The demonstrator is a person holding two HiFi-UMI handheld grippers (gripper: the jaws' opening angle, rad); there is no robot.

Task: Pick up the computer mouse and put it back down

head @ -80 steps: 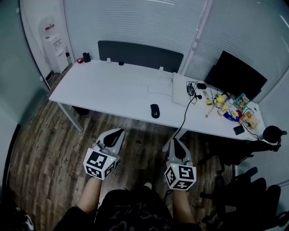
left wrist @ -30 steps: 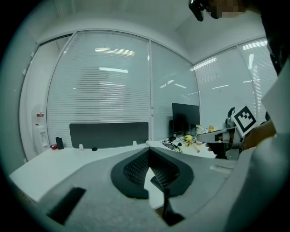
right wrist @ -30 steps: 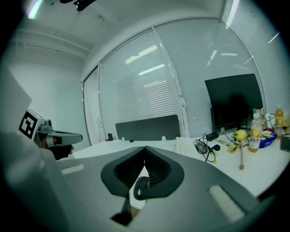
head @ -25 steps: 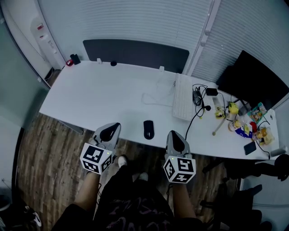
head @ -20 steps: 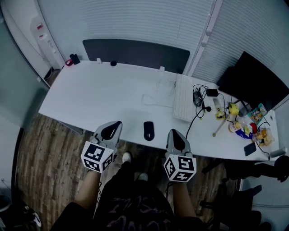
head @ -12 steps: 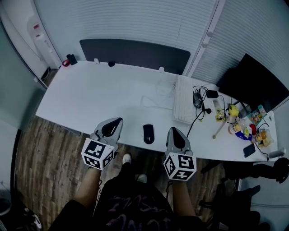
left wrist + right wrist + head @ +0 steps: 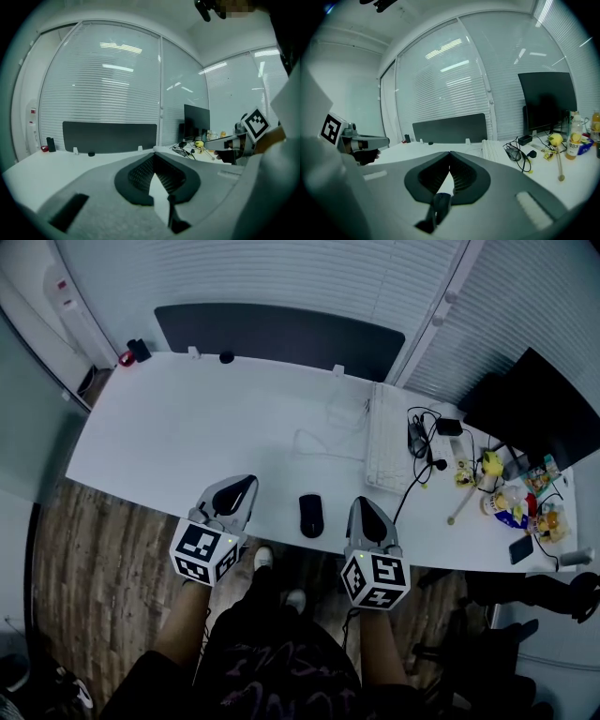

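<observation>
Plainly, the task is judged to be at its very start.

From the head view, the small black computer mouse (image 7: 311, 515) is seen lying flat on the long white tabletop (image 7: 187, 427), close to its near edge. It is flanked by the left tool (image 7: 239, 488) and the right tool (image 7: 364, 512): each is held over the near edge, beside the mouse but apart from it, and the mouse is touched by neither. A flat white keyboard (image 7: 382, 451) and a tangle of black cables (image 7: 422, 442) are seen further back on the right, well clear of the mouse.

In the left gripper view, the jaws of the left tool are seen brought together at their tips, and nothing is held between them; only pale tabletop is shown through the gap behind the tips.

In the right gripper view, the jaws of the right tool are likewise seen closed tip to tip, with nothing gripped. A dark rounded shape is shown low in the gap; whether it is the mouse cannot be settled.

Nothing of the task is therefore counted as done. A tool has yet to be opened and brought around the mouse, and the closing, the lift and the setting down are all left.
</observation>
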